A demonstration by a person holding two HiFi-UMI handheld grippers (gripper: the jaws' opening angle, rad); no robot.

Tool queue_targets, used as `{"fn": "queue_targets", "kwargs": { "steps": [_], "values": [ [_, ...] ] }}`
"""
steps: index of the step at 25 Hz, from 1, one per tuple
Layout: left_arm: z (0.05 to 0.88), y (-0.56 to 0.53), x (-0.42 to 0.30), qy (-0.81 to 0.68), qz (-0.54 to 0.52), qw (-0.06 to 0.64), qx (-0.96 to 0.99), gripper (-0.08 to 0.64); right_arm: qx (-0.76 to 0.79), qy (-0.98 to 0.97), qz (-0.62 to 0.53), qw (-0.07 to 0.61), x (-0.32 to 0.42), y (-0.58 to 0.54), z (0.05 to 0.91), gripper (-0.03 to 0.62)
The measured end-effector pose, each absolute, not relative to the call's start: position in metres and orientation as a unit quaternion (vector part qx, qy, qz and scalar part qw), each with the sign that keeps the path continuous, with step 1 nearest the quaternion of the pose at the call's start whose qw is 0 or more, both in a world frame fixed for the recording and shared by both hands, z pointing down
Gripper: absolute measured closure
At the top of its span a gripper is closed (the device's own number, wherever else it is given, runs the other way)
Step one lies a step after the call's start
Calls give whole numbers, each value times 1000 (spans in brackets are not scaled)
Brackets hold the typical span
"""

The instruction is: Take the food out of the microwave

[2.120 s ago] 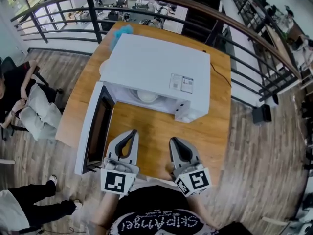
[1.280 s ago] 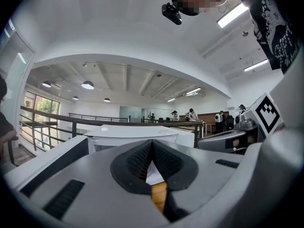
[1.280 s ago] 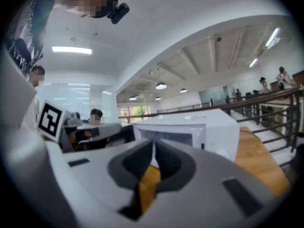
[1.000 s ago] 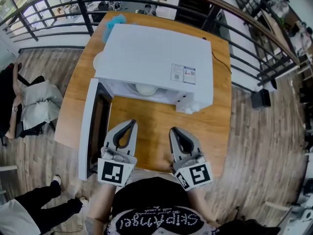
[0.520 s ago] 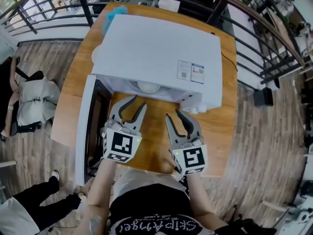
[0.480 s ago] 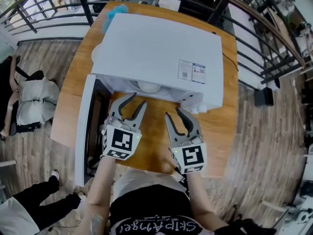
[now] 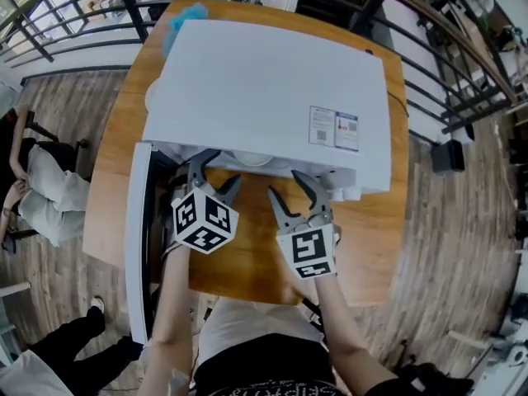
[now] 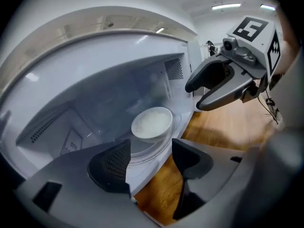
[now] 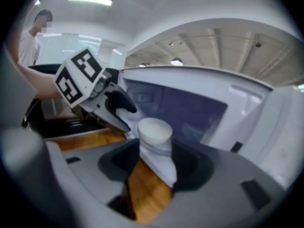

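The white microwave stands on the wooden table with its door swung open to the left. Inside, on the glass turntable, sits a white bowl of rice, also seen in the right gripper view and as a sliver in the head view. My left gripper and right gripper are side by side at the mouth of the oven. Both point into it, short of the bowl. Their jaws are opening, with nothing between them.
The open door bounds the left side and the control-panel end of the microwave the right. A black metal railing runs behind the table. A seated person and another person's legs are on the floor to the left.
Both grippers have moved forward and down from the table's front edge to the microwave opening. Their jaws have gone from shut to open.
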State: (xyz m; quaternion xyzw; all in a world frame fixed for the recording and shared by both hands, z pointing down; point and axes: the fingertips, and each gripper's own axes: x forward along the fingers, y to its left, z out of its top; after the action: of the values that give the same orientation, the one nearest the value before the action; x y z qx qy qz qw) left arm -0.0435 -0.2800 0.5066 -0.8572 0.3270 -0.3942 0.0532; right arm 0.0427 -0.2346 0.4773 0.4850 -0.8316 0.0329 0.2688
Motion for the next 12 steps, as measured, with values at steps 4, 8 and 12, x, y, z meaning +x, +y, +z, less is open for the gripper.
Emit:
{"fn": "queue_targets", "kwargs": {
  "steps": [4, 8, 12],
  "values": [
    [519, -291, -39, 304, -407, 43, -860, 255, 483, -826, 41, 288, 35, -253, 492, 360],
    [527, -298, -35, 294, -407, 29, -864, 245, 487, -810, 46, 323, 33, -267, 507, 333],
    [533, -302, -32, 284, -410, 25, -866, 244, 490, -793, 54, 356, 31, -275, 518, 328]
  ]
}}
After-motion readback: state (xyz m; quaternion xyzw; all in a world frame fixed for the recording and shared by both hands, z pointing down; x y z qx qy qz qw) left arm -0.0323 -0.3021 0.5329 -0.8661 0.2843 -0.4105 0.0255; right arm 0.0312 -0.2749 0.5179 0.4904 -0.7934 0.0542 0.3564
